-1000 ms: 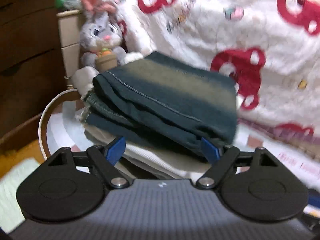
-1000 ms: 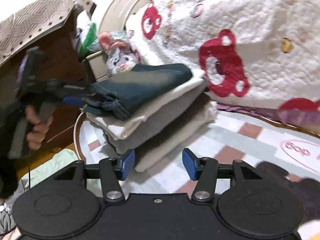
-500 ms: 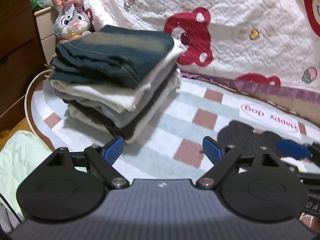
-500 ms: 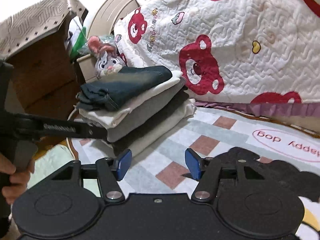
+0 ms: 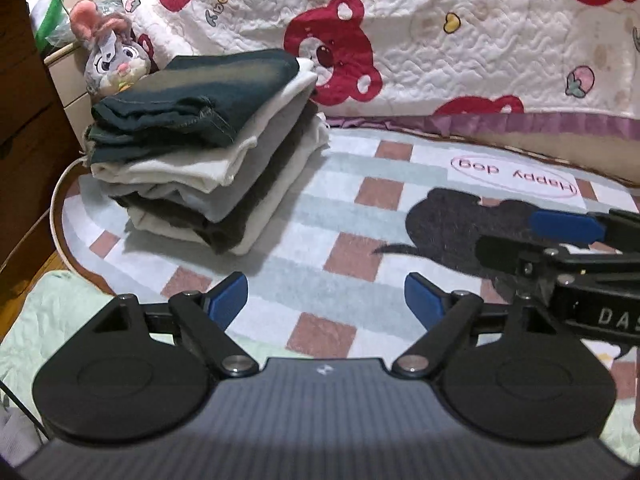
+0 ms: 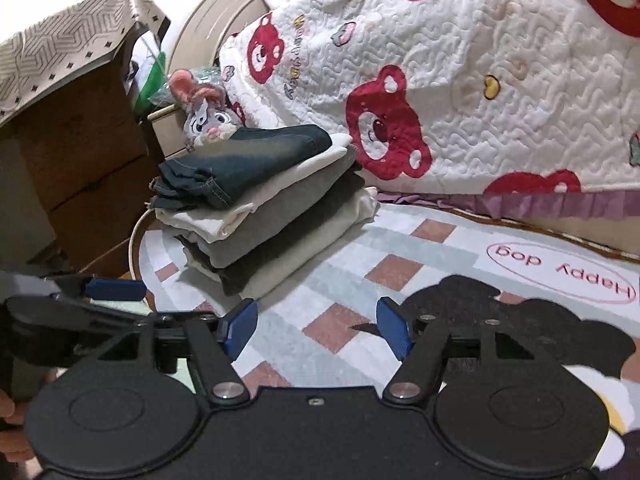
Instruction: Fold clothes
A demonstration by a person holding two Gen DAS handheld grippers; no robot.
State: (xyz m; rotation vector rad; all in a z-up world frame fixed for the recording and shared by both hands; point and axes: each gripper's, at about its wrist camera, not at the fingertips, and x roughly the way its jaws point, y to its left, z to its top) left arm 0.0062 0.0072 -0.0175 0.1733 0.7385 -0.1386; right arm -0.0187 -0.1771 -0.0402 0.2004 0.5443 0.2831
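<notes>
Folded stack [image 5: 208, 152]: jeans [image 5: 200, 100] on top, pale and grey garments beneath; sits on the checked mat [image 5: 320, 208], left end, against the bear quilt [image 5: 440, 40]. Plush rabbit [image 5: 110, 56] behind it.
Left gripper [image 5: 326, 302]: fingers wide, nothing between.
Right gripper [image 6: 316, 330]: jaws opening, nothing between; over bare mat.
</notes>
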